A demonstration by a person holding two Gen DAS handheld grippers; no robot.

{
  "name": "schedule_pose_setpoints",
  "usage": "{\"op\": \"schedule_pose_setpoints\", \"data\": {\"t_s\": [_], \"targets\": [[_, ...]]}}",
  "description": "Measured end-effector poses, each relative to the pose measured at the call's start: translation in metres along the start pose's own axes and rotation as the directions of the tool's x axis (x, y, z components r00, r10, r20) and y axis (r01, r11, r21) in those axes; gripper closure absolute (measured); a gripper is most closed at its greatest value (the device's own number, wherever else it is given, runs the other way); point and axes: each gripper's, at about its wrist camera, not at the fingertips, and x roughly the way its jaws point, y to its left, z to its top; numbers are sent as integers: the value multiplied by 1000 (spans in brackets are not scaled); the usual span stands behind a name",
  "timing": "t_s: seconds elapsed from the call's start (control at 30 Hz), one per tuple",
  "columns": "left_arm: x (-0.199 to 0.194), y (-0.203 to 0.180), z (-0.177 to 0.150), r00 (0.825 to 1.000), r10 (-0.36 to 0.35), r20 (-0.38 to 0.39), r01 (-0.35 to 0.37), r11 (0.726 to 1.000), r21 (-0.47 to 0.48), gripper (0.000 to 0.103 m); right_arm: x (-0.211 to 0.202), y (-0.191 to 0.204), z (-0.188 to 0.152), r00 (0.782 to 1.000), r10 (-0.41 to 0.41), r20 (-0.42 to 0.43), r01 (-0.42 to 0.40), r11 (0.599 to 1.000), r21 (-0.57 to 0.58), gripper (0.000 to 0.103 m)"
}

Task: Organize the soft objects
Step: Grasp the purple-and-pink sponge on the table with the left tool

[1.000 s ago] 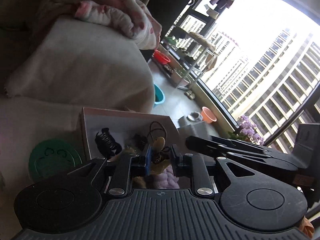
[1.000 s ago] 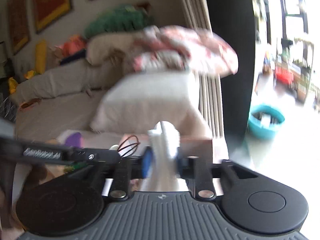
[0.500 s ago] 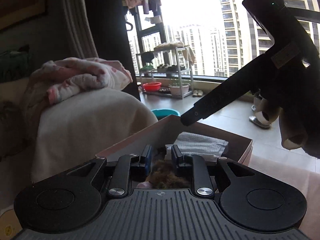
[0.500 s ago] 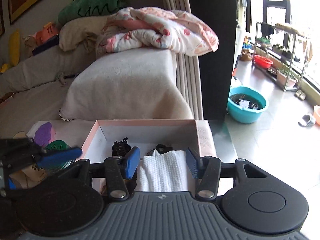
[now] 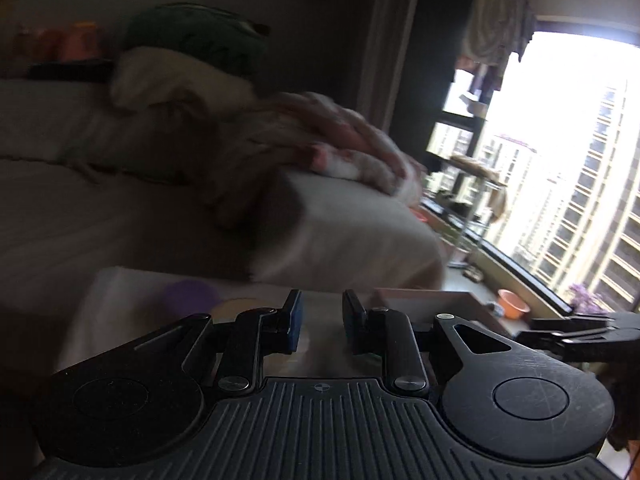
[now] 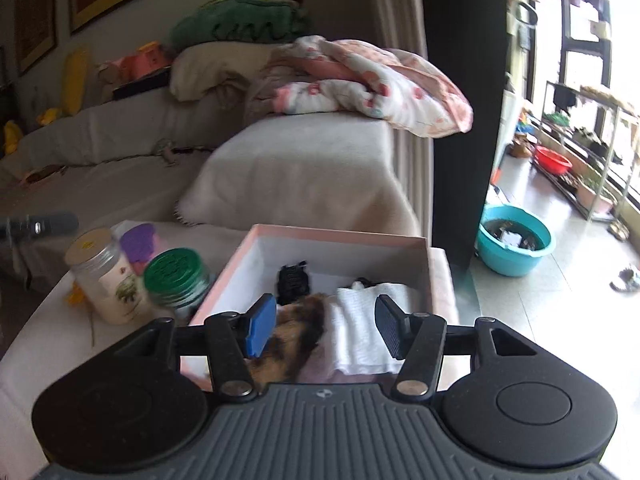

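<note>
The sofa (image 6: 120, 184) fills the far side from nine to twelve o'clock, its draped armrest (image 6: 304, 168) ending just behind the tabletop (image 6: 60, 320), with a floral blanket (image 6: 372, 84) heaped on top. At three o'clock the tiled floor (image 6: 560, 304) lies bare apart from a teal basin (image 6: 516, 256).

On the tabletop the pink box (image 6: 340, 236) sits with its right wall near the tabletop's right edge and its left wall just beside a green-lidded jar (image 6: 176, 276) and a taller white jar (image 6: 104, 280). The box's far half is mostly bare white floor, holding only a black hair clip (image 6: 294, 280).

The right gripper (image 6: 326, 328) hangs over the box's near end, its jaws opening. Below them a white folded cloth (image 6: 360, 320) lies at one o'clock toward the right finger, untouched, and a brown furry piece (image 6: 296, 332) lies beside the blue left pad; contact there is unclear.

The left gripper (image 5: 322, 326), its jaws closing with a gap remaining and nothing between them, is over the tabletop to the box's left; the view is blurred.
</note>
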Motion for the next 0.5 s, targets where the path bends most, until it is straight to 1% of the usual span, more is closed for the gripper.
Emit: {"op": "schedule_pose_setpoints", "data": {"t_s": [0.03, 0.1, 0.13, 0.17, 0.2, 0.27, 0.33, 0.4, 0.47, 0.5], "targets": [[-4, 17, 1, 998, 60, -10, -60, 998, -33, 79, -1, 11, -1, 1000, 17, 2, -17, 1000, -25, 48], [-10, 49, -2, 986, 156, -57, -162, 979, -125, 79, -1, 34, -2, 998, 60, -2, -60, 995, -78, 48], [-9, 64, -6, 979, 181, -94, -195, 966, -171, 79, 1, 46, -2, 997, 80, -6, -80, 992, -98, 48], [-10, 75, -12, 973, 192, -129, -216, 954, -208, 79, 2, 57, -2, 995, 100, -10, -100, 988, -116, 48], [-8, 83, -19, 968, 194, -161, -228, 945, -234, 79, 3, 67, -2, 993, 119, -18, -120, 984, -131, 48], [-3, 90, -32, 965, 181, -189, -225, 942, -248, 79, 5, 86, -3, 988, 151, -38, -155, 975, -159, 48], [1, 94, -40, 966, 182, -184, -225, 942, -249, 79, 7, 104, -3, 982, 179, -62, -188, 965, -185, 48], [0, 101, -45, 967, 184, -177, -228, 934, -274, 79, 7, 120, 1, 974, 211, -87, -225, 952, -206, 48], [-1, 108, -45, 973, 166, -159, -208, 929, -305, 79, 4, 134, 15, 965, 243, -96, -259, 942, -212, 48], [1, 109, -43, 978, 151, -145, -189, 933, -307, 79, 3, 141, 26, 959, 264, -100, -280, 938, -206, 48]]}}
